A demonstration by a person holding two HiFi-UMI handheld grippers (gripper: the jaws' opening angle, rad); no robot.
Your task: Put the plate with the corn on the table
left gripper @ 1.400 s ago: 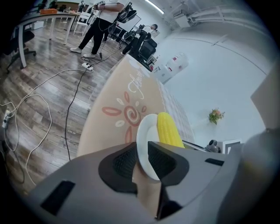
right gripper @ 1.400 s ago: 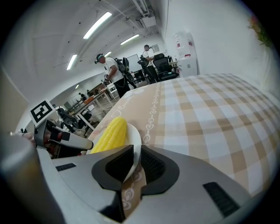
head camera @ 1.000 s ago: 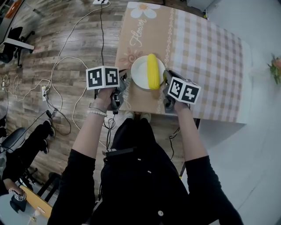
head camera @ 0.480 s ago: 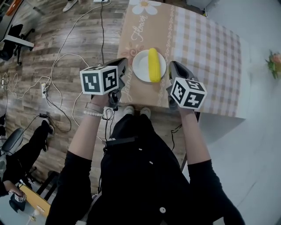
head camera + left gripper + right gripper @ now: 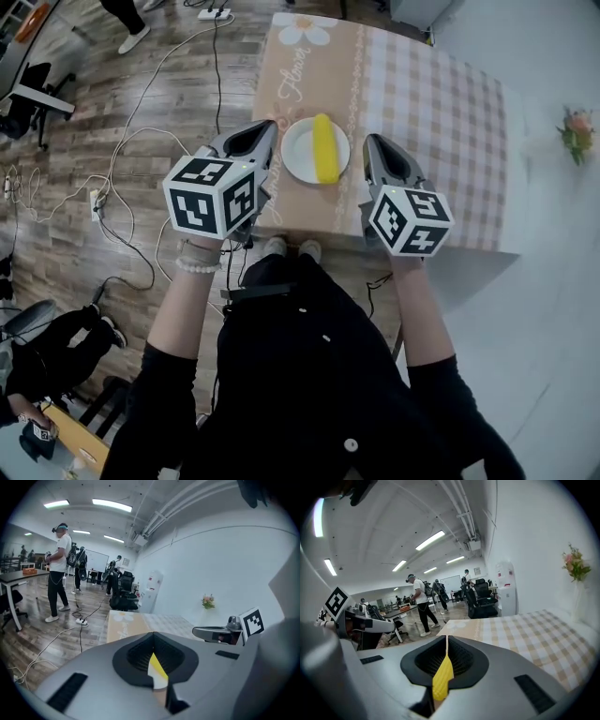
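Observation:
A white plate (image 5: 302,150) with a yellow corn cob (image 5: 324,148) lies on the table (image 5: 441,103), near its front edge on the tan flowered strip. My left gripper (image 5: 261,133) hovers just left of the plate, my right gripper (image 5: 373,144) just right of it, both raised above the table. Each has its jaws shut together with nothing held. In the left gripper view a sliver of corn (image 5: 157,666) and plate (image 5: 160,681) shows through the slit of the left gripper (image 5: 152,635). The right gripper (image 5: 446,638) shows a sliver of corn (image 5: 442,681) the same way.
Checked cloth covers the table's right part (image 5: 450,159). White cables (image 5: 131,141) and a power strip (image 5: 214,13) lie on the wood floor at left. A flower bunch (image 5: 574,131) stands at right. People (image 5: 60,569) and office chairs (image 5: 123,595) are far behind.
Both grippers have risen and drawn back from the plate's rim toward the head camera. The plate with the corn stays where it was on the table.

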